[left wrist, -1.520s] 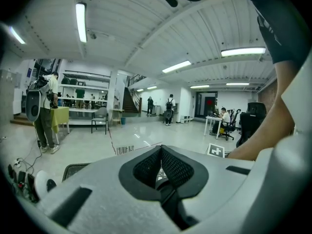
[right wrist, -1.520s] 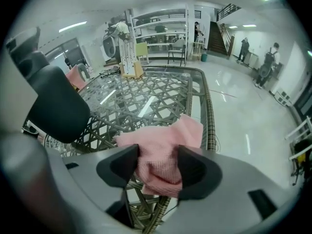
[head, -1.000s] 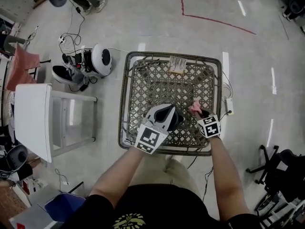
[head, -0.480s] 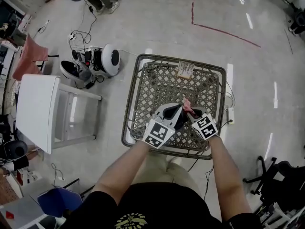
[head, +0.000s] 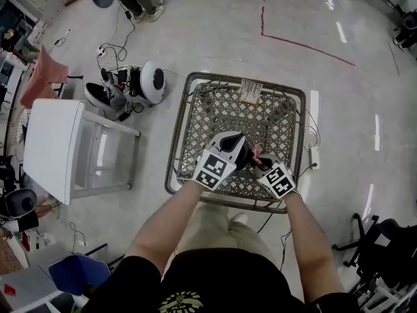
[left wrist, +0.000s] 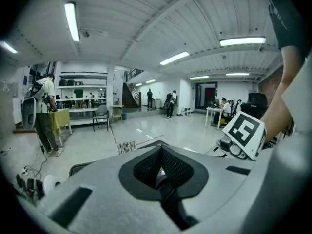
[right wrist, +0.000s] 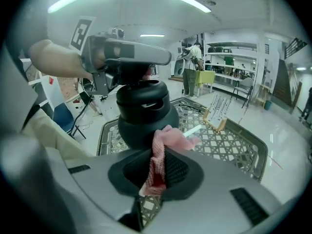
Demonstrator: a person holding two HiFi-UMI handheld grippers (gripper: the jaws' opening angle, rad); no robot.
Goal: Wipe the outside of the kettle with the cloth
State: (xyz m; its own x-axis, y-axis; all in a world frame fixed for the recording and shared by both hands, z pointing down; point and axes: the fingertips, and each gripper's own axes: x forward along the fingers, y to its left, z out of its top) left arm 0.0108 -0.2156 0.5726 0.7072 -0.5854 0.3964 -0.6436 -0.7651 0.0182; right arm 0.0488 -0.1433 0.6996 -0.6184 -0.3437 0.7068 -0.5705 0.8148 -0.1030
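- The right hand-held gripper (right wrist: 158, 172) is clenched on a pink cloth (right wrist: 168, 140). It hangs over the near edge of the woven lattice tabletop (head: 215, 109), right of that edge's middle.
- The cloth's free end lies against the side of the black kettle (right wrist: 146, 116), which is just beyond these jaws.
- In the head view the kettle (head: 242, 159) is over the near half of the tabletop, about midway between the left and right edges. I cannot tell whether it is standing on the lattice or lifted off it.
- The left hand-held gripper (head: 232, 141) lies across the kettle's top. In its own view its pads (left wrist: 173, 167) are pressed together, and I cannot make out what they pinch.
- The far half of the lattice is bare up to a barcoded tag (head: 247, 91) at the middle of the far edge. A raised metal rim (head: 174, 142) runs round all four sides.
- Off the left edge a white side table (head: 49, 152) stands well apart from the tabletop.
- A power strip (head: 315, 156) lies on the floor just beside the right edge.
- Cables and a round white device (head: 151, 82) sit near the far left corner, with open floor beyond the far edge.
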